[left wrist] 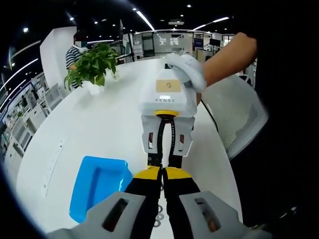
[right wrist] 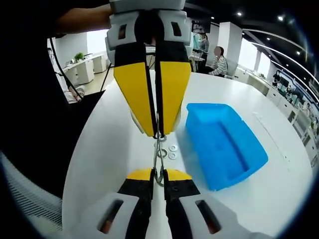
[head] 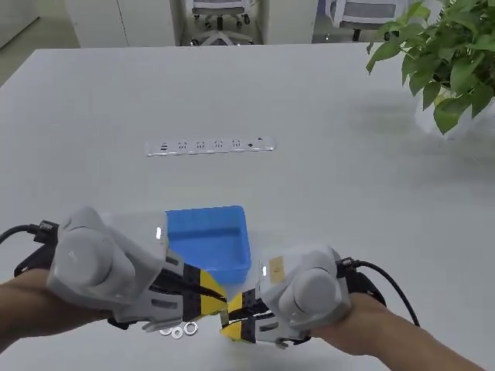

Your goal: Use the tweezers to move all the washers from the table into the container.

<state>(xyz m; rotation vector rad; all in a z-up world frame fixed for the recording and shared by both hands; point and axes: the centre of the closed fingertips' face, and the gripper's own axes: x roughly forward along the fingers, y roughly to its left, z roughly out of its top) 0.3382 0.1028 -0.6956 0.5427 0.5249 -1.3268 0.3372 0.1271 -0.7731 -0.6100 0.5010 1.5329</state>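
Judging by this, left gripper (right wrist: 158, 133) and right gripper (right wrist: 158, 175) were both clamped on the tweezers (right wrist: 158, 154), nothing picked yet. Washers (right wrist: 172, 149) lay on the table (right wrist: 109, 149) just beside the blue container (right wrist: 224, 144); next move needed tips lowered onto one.

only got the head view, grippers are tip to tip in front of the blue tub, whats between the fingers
Observer: Thin metal tweezers, seen in the right gripper view.
Operator: who holds them
Observer: The right gripper is shut on one end; the left gripper looks shut on the other.
Operator: washer picked up yet
Observer: Cannot tell; one washer overlaps the tweezers, two washers lie beside, toward the container.
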